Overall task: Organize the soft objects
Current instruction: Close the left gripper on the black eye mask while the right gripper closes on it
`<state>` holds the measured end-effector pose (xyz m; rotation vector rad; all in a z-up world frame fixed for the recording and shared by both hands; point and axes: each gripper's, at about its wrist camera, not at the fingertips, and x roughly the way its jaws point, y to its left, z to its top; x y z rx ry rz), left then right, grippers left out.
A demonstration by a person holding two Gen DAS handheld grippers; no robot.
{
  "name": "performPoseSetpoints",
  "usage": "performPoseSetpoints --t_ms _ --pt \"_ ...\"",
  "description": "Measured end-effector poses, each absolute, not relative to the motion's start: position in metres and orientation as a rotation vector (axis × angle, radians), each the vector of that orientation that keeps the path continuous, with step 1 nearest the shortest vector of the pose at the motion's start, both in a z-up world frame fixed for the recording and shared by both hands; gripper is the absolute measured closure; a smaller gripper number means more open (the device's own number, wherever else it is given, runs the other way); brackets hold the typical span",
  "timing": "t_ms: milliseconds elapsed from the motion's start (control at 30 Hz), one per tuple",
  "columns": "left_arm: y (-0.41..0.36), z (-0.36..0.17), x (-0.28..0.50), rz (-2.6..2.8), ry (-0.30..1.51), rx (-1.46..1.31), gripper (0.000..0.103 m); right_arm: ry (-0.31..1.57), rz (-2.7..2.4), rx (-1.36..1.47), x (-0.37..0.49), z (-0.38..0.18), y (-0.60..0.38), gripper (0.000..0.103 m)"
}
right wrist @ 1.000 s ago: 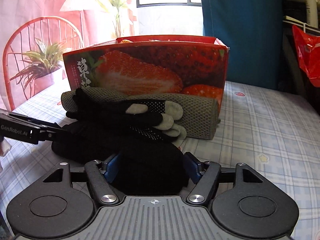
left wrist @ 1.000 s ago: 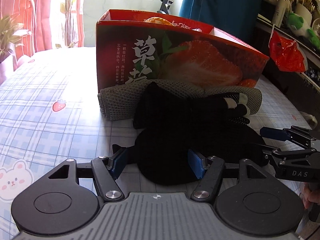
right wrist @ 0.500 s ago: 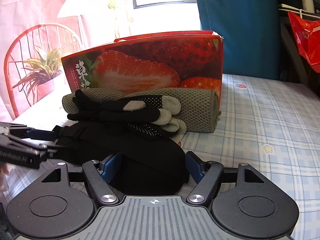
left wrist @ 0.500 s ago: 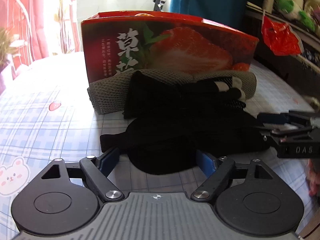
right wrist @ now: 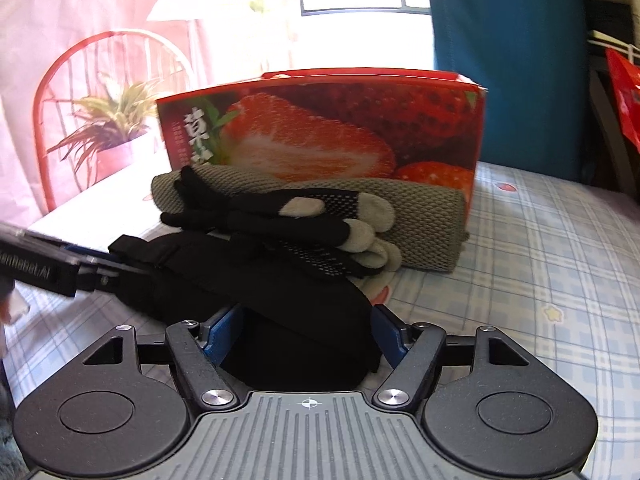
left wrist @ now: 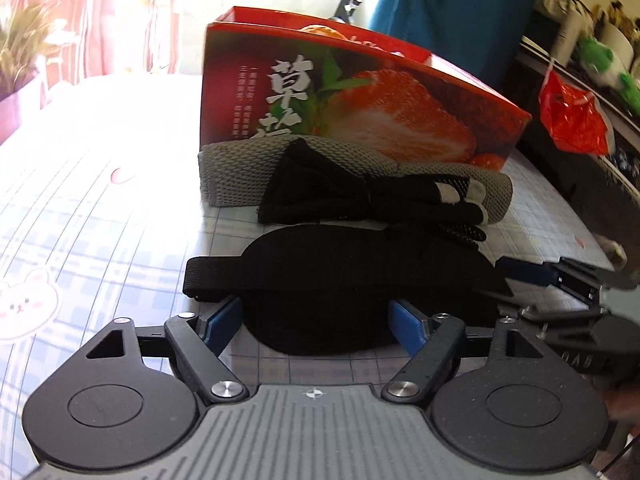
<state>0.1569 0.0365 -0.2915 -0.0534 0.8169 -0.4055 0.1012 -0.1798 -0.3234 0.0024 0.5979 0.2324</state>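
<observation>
A black eye mask [left wrist: 332,276] lies on the checked tablecloth, its strap sticking out to the left. My left gripper [left wrist: 316,320] straddles the mask's near edge; its jaws are closing and the blue pads stand beside the fabric without squeezing it. My right gripper [right wrist: 304,324] is shut on the mask's other end [right wrist: 304,308], which bulges up between its pads. Each gripper shows in the other's view: the right gripper [left wrist: 536,292], the left gripper [right wrist: 104,264]. Behind the mask lie black gloves [left wrist: 360,196] [right wrist: 280,224] with grey fingertips, resting on a grey rolled cloth [left wrist: 236,172] [right wrist: 420,208].
A red strawberry box [left wrist: 360,96] [right wrist: 320,128] stands open-topped right behind the cloth. A red plastic bag [left wrist: 572,120] hangs at the right by a cluttered shelf. A red chair [right wrist: 52,92] and a potted plant [right wrist: 112,136] are beyond the table's far left edge.
The left jaws have spread wider than a second ago; the mask, then pinched and bunched, now lies flatter with its strap stretched out left. The right gripper has kept its place on the mask.
</observation>
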Motion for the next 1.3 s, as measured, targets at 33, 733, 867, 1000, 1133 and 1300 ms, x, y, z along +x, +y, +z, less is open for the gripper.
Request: performPoseSetpoints --t_ms 33,733,867,1000,1133,1300 --pt "0.038 -0.291 0.158 -0.401 0.821 -0.065 0.023 0.598 0.238 -0.008 0.101 -0.323 -0.178 0.036" --pt "0.057 -0.285 0.176 -0.296 0.81 -0.167 0.022 0.606 0.327 -0.103 0.098 -0.325 -0.163 0.035" --pt "0.067 -0.285 0.166 -0.277 0.788 -0.157 0.022 0.61 0.331 -0.101 0.099 -0.326 -0.163 0.035" --pt "0.075 -0.288 0.167 -0.206 0.794 -0.148 0.022 0.608 0.328 -0.102 0.099 -0.326 -0.163 0.034" --pt "0.079 -0.289 0.167 -0.2 0.785 -0.15 0.022 0.609 0.321 -0.098 0.1 -0.326 -0.163 0.032" --pt "0.078 -0.29 0.171 -0.251 0.779 -0.176 0.022 0.61 0.32 -0.099 0.101 -0.326 -0.163 0.032"
